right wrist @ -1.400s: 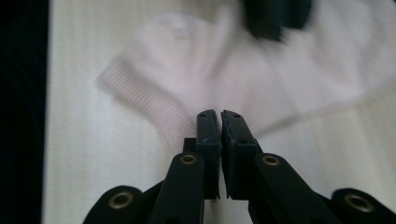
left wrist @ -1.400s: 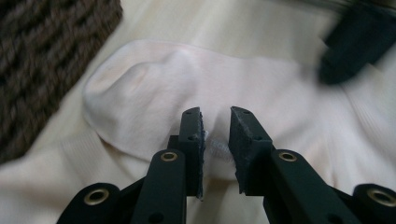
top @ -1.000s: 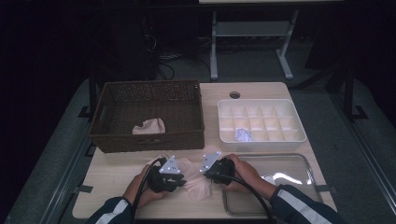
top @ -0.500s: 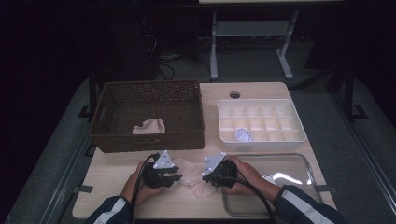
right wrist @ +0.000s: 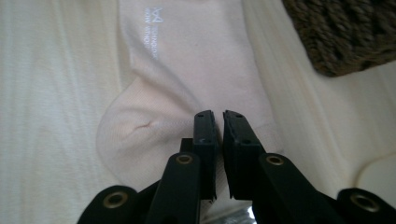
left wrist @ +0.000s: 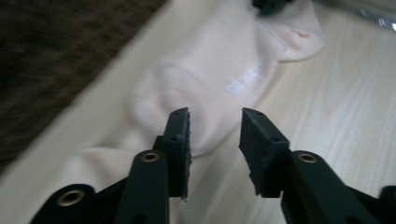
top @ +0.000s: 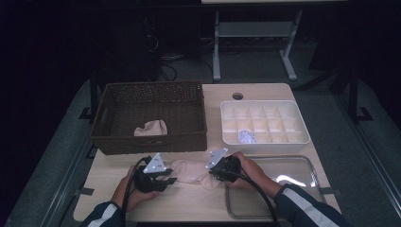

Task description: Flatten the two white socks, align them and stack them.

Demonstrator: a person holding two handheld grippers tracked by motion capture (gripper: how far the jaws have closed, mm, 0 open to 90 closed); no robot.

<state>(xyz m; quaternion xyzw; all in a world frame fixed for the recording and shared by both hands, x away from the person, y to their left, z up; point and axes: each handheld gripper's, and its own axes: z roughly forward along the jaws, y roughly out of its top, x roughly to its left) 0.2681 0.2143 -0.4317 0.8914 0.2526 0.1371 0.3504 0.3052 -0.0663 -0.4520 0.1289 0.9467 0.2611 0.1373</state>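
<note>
A pale peach sock (top: 191, 171) lies flat on the wooden table, between my two grippers. My left gripper (top: 171, 176) sits at its left end; its jaws have just been opening and stand apart (left wrist: 215, 123) with the sock (left wrist: 210, 79) lying just past the pads, not pinched. My right gripper (top: 211, 173) rests at the sock's right end. Its jaws (right wrist: 215, 116) have eased apart a little and leave a thin dark slit, with no cloth seen in it, above the sock (right wrist: 187, 79).
A dark wicker basket (top: 149, 142) stands behind the sock with another peach sock (top: 151, 127) in it. A white compartment box (top: 302, 137) at the right holds a crumpled white piece (top: 246, 137). A metal tray (top: 288, 170) lies under my right forearm.
Both hands have drawn apart, the left one moving left and slightly up. The sock, bunched between the grippers before, now lies spread out. The left jaws have let go of it.
</note>
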